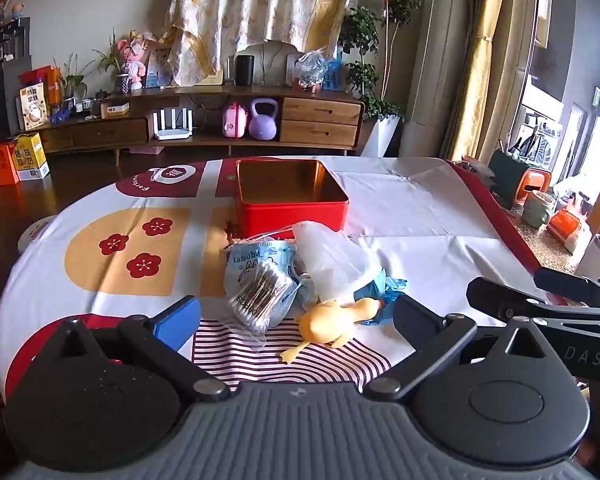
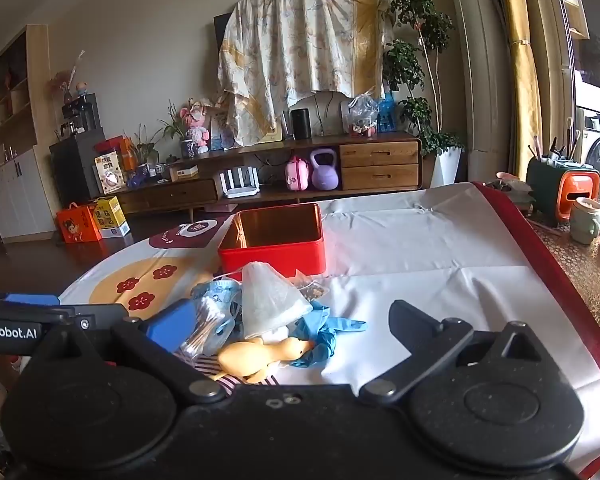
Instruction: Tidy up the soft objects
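Nearest the lens, both tongs are held wide apart with nothing between them: the left gripper (image 1: 296,320) and the right gripper (image 2: 292,326) hover over one small heap on the table (image 1: 420,216). In the heap one yellow rubber duck (image 1: 328,326) is seen lying on its side, with one blue glove (image 2: 324,332) just beside it, one pack of cotton swabs (image 1: 260,292) on a pale blue wrapper, and one crumpled clear bag (image 2: 270,300) on top. What lies under the bag cannot be made out. One open red tin (image 1: 290,200) stands just behind the heap, apparently empty.
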The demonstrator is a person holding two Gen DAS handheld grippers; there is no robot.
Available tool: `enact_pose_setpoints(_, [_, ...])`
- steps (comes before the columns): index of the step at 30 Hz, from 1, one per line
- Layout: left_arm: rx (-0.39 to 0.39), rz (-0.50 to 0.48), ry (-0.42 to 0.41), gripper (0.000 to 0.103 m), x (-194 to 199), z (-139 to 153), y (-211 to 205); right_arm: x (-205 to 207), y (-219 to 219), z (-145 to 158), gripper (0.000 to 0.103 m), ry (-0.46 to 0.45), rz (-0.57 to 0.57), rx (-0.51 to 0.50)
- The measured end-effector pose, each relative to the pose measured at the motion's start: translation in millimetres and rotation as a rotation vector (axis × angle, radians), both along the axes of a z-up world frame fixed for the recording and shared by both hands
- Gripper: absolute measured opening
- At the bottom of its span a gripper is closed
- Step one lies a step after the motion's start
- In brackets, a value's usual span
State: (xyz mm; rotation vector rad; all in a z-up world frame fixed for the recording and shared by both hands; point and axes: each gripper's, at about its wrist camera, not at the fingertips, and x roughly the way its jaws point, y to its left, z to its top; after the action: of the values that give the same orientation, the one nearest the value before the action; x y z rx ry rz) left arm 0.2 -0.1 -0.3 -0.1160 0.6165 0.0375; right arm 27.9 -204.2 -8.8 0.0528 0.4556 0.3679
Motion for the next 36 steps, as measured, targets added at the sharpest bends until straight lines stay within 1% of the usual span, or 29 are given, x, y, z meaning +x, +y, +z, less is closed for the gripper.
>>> enact_pose_setpoints(1, [0.003, 0.002, -0.014, 0.103, -1, 0, 0, 0, 0, 0, 0.103, 0.000, 0.000, -0.001])
enact_pose_setpoints(5, [0.003, 0.005, -0.011, 0.103, -5, 1, -1, -1, -1, 1, 0.103, 0.005, 0.006, 0.004])
enact_pose_setpoints(10, [0.013, 0.009, -0.021, 0.103, -7, 6, 1, -1, 3, 0, 0.103, 0.002, -0.003, -0.014])
enact_pose_setpoints(12, [0.008, 0.004, -0.021, 0.103, -10, 9, 1, -1, 3, 0, 0.103, 0.001, -0.007, -0.013])
enact_pose_setpoints(14, [-0.001, -0.003, -0.019, 0.103, -8, 5, 2, -1, 3, 3, 0.103, 0.005, -0.014, -0.017])
enact_pose_setpoints(18, [-0.014, -0.027, -0.038, 0.103, -12, 7, 1, 0, 3, 2, 0.103, 0.002, -0.012, -0.021])
enact_pose_setpoints(21, [0.006, -0.008, -0.044, 0.103, -12, 8, 0, 2, 1, 3, 0.103, -0.001, -0.009, -0.017])
enact_pose_setpoints(36, [0.014, 0.012, -0.034, 0.103, -11, 7, 5, -8, 3, 9, 0.103, -0.004, 0.021, -0.008])
